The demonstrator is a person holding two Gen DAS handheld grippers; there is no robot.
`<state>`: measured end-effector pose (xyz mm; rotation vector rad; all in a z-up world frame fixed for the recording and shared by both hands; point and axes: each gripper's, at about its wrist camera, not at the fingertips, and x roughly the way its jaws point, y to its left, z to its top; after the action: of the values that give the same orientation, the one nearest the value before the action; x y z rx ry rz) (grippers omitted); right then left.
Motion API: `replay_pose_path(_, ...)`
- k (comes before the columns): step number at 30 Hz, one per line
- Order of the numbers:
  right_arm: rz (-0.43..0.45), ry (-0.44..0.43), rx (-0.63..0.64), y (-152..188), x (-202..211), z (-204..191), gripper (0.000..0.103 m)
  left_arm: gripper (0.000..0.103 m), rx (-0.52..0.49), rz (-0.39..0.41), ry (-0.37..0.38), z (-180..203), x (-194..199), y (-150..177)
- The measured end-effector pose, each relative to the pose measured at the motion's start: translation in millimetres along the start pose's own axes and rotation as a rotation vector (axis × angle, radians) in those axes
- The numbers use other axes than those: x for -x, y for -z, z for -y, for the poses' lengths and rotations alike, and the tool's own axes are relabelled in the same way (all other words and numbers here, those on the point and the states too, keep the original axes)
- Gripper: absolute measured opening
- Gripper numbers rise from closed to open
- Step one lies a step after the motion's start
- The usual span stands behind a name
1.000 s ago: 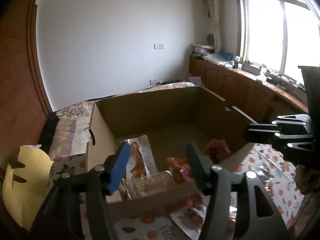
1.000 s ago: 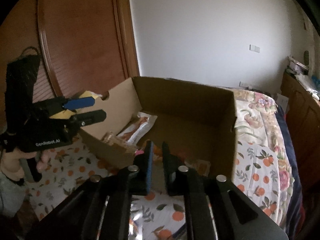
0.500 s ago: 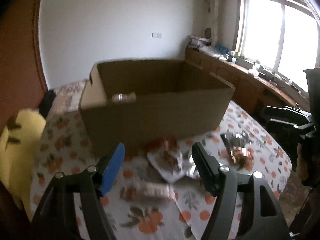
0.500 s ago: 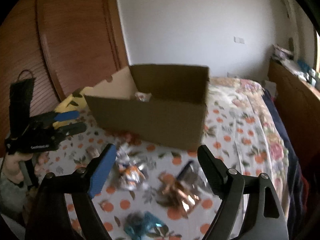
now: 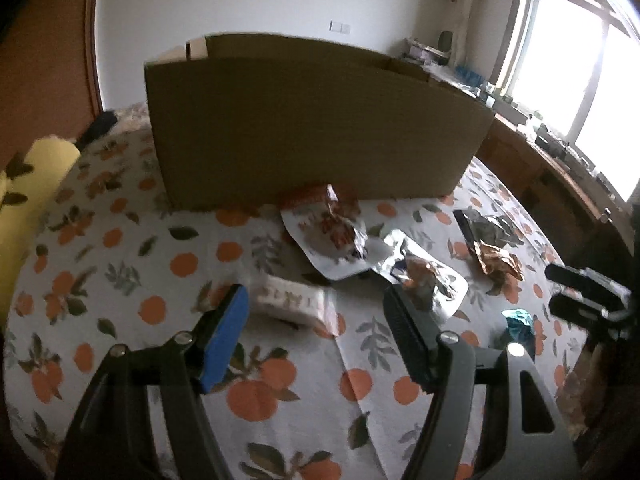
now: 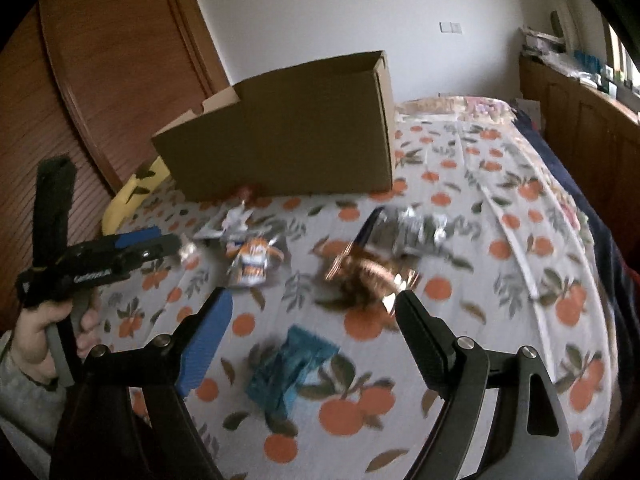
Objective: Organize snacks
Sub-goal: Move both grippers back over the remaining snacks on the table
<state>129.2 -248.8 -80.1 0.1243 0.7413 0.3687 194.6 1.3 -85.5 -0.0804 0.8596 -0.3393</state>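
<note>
Snacks (image 5: pixel 294 307) lie before the box (image 5: pixel 312 120) (both tools wide open, empty).

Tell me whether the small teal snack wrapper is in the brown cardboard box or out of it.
Out. The small teal snack wrapper lies on the orange-print cloth, well short of the brown cardboard box, between the right gripper's open fingers.

Home bedroom: bed (image 6: pixel 500 184), wooden wardrobe (image 6: pixel 100 80), window (image 5: pixel 580 72).
</note>
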Motion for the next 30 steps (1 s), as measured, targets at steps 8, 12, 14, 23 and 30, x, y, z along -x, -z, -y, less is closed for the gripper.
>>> replay_pose_path(8,-0.020,-0.009,0.006,19.8,4.2,-5.7,0.085,0.070,0.059,-0.054,0.027,4.6,-17.6,-1.4)
replay_pose_path(12,-0.024,-0.024,-0.001,26.5,5.9,-4.1,0.085,0.070,0.072,-0.062,0.011,3.4,-26.8,-7.3)
replay_pose_path(14,-0.025,-0.038,-0.010,29.6,6.8,-3.0,0.085,0.070,0.062,-0.067,-0.007,5.2,-30.7,-10.9)
replay_pose_path(23,-0.056,-0.068,-0.021,41.3,-4.1,-9.1,0.085,0.070,0.042,-0.061,-0.062,-1.2,-37.3,-17.4)
replay_pose_path(30,-0.049,-0.073,-0.011,41.5,-5.6,-13.6,0.085,0.070,0.078,-0.014,-0.057,-20.6,-16.7,-15.7)
